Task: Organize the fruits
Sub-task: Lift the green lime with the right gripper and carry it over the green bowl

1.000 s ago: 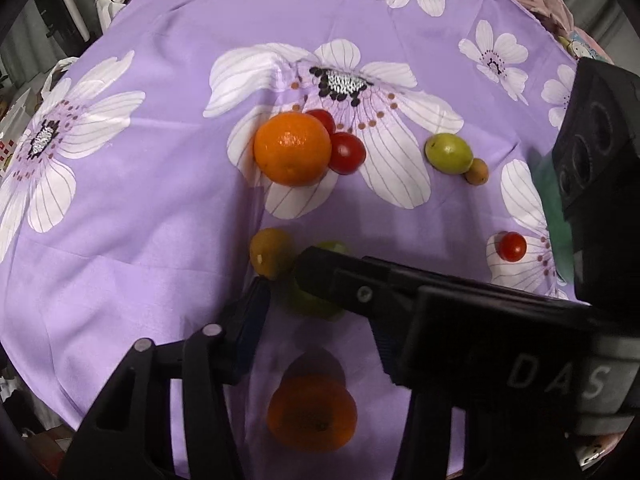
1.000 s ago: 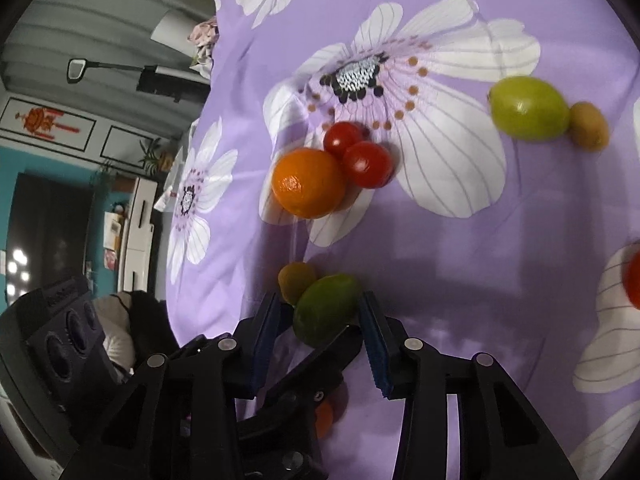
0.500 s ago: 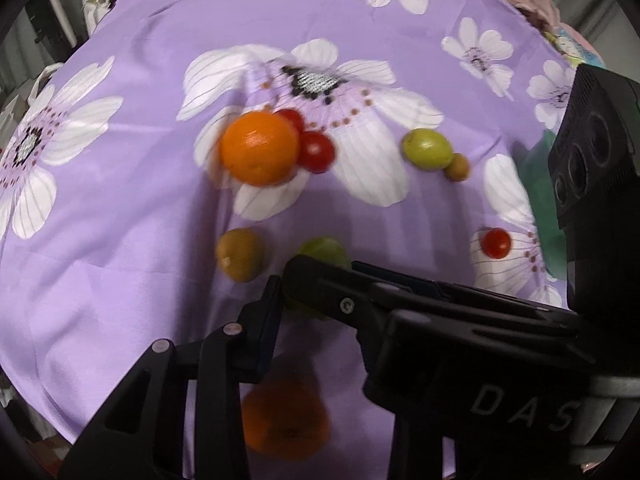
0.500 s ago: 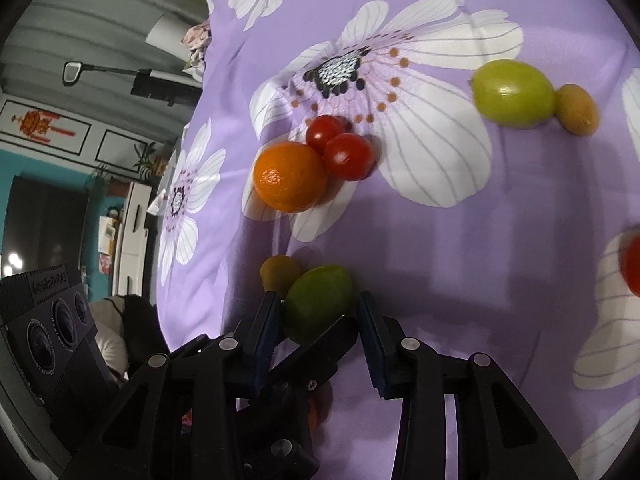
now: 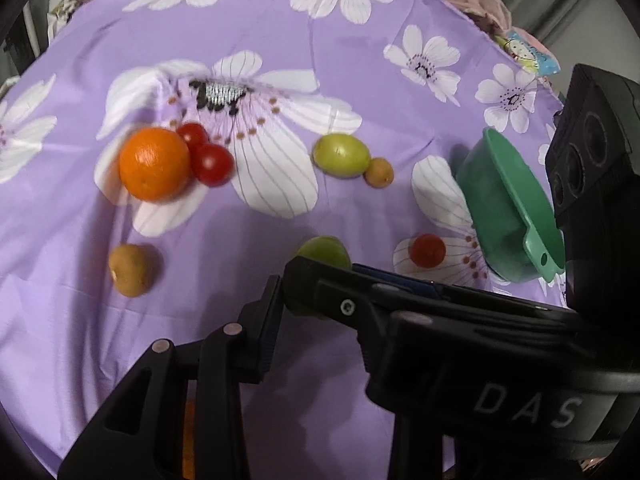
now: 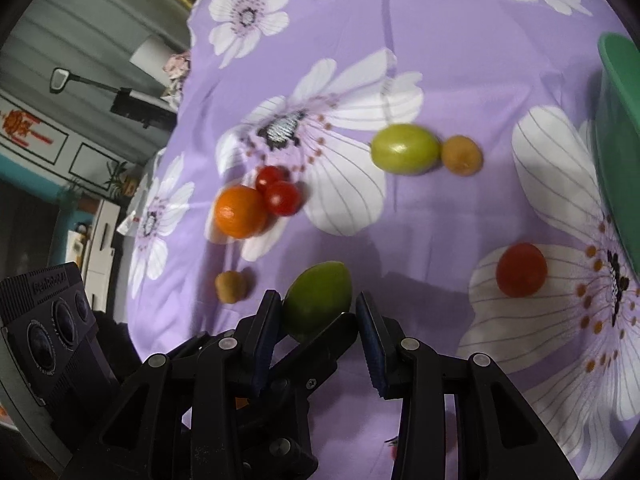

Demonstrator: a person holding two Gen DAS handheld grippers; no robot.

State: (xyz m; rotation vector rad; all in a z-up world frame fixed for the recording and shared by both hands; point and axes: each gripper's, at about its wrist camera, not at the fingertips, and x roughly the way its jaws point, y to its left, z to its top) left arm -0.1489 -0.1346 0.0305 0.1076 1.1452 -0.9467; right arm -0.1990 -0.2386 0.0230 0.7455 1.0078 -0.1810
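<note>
My right gripper (image 6: 316,316) is shut on a green oval fruit (image 6: 318,300) and holds it just above the purple flowered cloth (image 6: 440,60); the fruit also shows in the left wrist view (image 5: 324,252). My left gripper (image 5: 276,292) looks open; the right gripper's body crosses in front of it and hides its right finger. On the cloth lie an orange (image 5: 154,164), two red tomatoes (image 5: 212,164), a second green fruit (image 5: 340,155), small brown fruits (image 5: 130,270) (image 5: 379,172) and a lone tomato (image 5: 429,250). A green bowl (image 5: 508,208) stands at the right.
Another orange (image 5: 188,420) lies low behind the left gripper's fingers. The cloth's far edge (image 5: 460,4) borders pink bedding and a cartoon-print item. In the right wrist view a room with a wall and furniture (image 6: 80,160) lies beyond the cloth's left edge.
Both grippers have moved right across the cloth, the right one carrying the green fruit away from the small brown fruit. The green bowl has come into view.
</note>
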